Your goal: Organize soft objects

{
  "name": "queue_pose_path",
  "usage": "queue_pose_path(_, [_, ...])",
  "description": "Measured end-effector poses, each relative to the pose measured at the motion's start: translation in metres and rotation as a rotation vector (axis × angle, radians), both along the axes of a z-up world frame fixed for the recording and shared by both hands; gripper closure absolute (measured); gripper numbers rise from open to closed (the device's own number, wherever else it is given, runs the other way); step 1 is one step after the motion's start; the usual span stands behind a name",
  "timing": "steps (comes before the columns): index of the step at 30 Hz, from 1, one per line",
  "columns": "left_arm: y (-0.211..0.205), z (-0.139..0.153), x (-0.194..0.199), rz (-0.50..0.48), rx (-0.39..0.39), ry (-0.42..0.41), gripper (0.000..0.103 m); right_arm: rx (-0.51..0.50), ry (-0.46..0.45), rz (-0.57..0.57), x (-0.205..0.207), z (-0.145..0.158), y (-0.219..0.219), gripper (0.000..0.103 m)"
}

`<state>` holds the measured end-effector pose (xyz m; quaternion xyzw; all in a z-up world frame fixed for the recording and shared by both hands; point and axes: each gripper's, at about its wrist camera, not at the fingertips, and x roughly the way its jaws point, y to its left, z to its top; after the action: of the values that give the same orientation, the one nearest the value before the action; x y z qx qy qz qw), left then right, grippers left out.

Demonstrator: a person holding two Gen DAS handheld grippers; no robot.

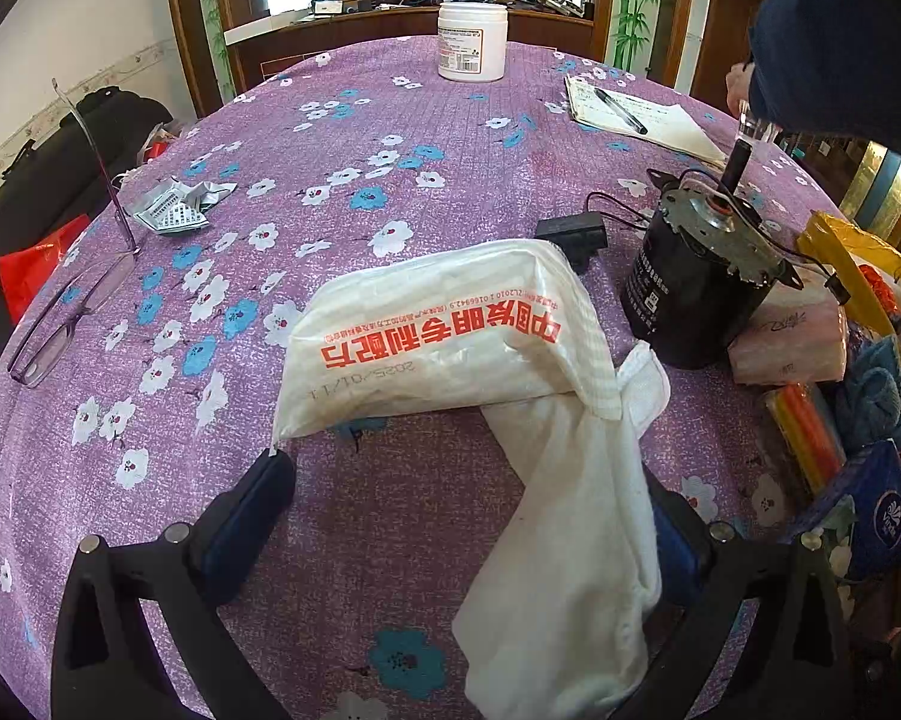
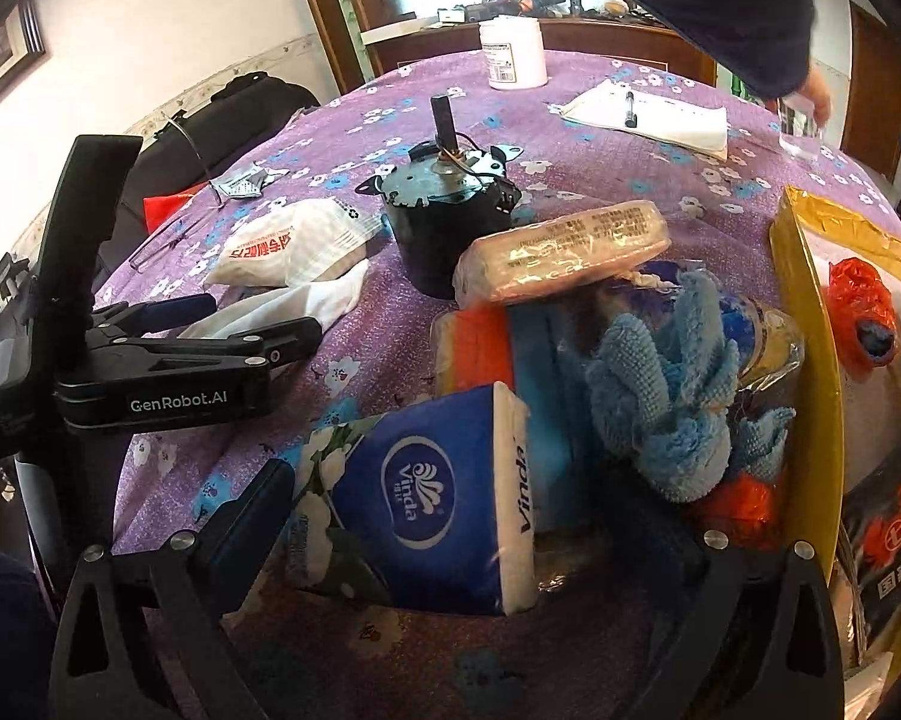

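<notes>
**Operator:** Left wrist view has my left hand-held gripper (image 1: 462, 516) spread wide with nothing clamped. A white cloth (image 1: 570, 540) lies between the fingers, draped against the right one, and the white printed pouch (image 1: 432, 342) sits just beyond the fingertips, overlapping the cloth's far end.

**Partner:** And your right side?

**Operator:** My right hand-held gripper (image 2: 486, 516) is wide open too. The blue Vinda tissue pack (image 2: 426, 510) lies between its fingers, but I see no squeeze on it.

**Partner:** How far along are we?

**Operator:** Partly, I'd judge. Near the surface's right edge a cluster is gathered: the Vinda pack, a pink tissue pack (image 2: 564, 252) leaning on the black motor (image 2: 444, 210), and a blue towel (image 2: 666, 396). The cloth and the pouch lie apart from that group, toward the middle of the surface (image 1: 330, 138), so they look left to move.

**Partner:** Orientation?

**Operator:** The cloth's long axis runs from my near edge away to the pouch, tilted slightly right. The pouch's long axis lies crosswise, its right end raised over the cloth.
</notes>
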<state>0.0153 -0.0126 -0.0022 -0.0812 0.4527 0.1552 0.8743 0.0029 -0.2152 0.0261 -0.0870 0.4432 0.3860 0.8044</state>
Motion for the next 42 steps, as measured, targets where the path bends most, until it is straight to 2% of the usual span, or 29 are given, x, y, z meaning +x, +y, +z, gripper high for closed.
queue_pose_path(16, [0.001,0.000,0.000,0.000,0.000,0.000,0.000,-0.014,-0.034,-0.012,-0.011,0.003,-0.002,0.003])
queue_pose_path(29, [-0.001,0.000,0.000,0.000,0.000,0.000,0.000,-0.024,-0.025,0.000,-0.009,0.001,0.002,0.002])
queue_pose_path(42, [0.000,0.000,-0.001,0.000,0.000,0.000,0.000,0.020,-0.004,0.008,-0.006,0.001,-0.003,0.002])
